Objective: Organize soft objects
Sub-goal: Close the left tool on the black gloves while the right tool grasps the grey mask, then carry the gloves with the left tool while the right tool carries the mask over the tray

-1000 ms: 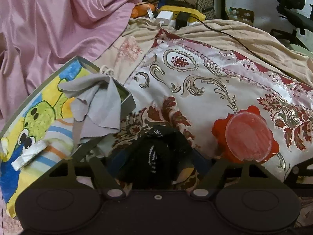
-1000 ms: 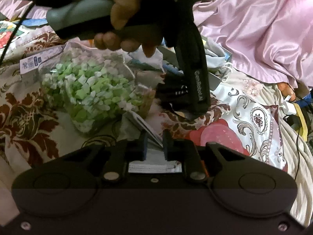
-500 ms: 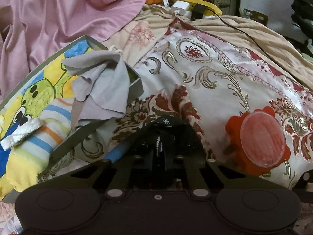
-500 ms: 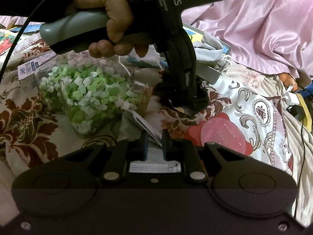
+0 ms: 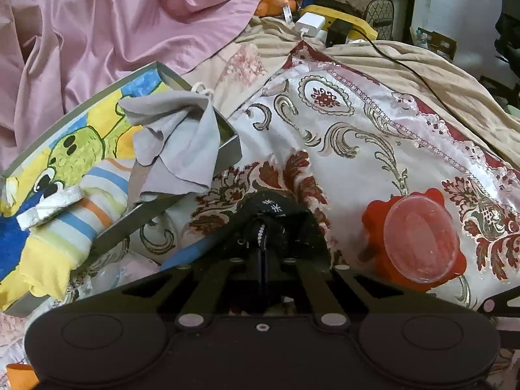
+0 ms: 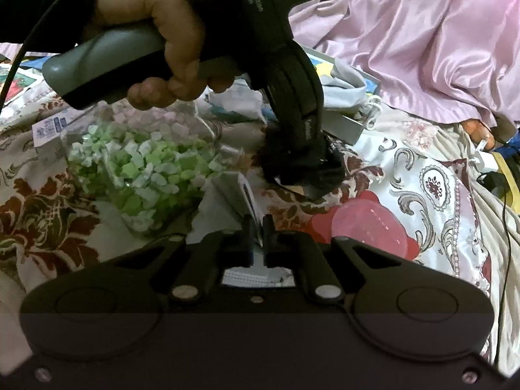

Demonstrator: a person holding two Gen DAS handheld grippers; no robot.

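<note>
My left gripper is shut on a black knitted cloth with white snowflake marks, low over the patterned bedspread; it shows in the right wrist view hanging from the left gripper. A grey box with a cartoon lining lies left of it, holding a grey cloth, a striped cloth and a white foam piece. My right gripper is shut on a flat white packet.
A red flower-shaped container with a clear lid sits right of the black cloth, also in the right wrist view. A bag of green and white bits lies to the left. Pink sheets are piled behind. Chargers and cables lie at the far edge.
My left gripper closed on the black cloth and lifted it slightly, moving toward the box. The right gripper stayed still with its packet.
</note>
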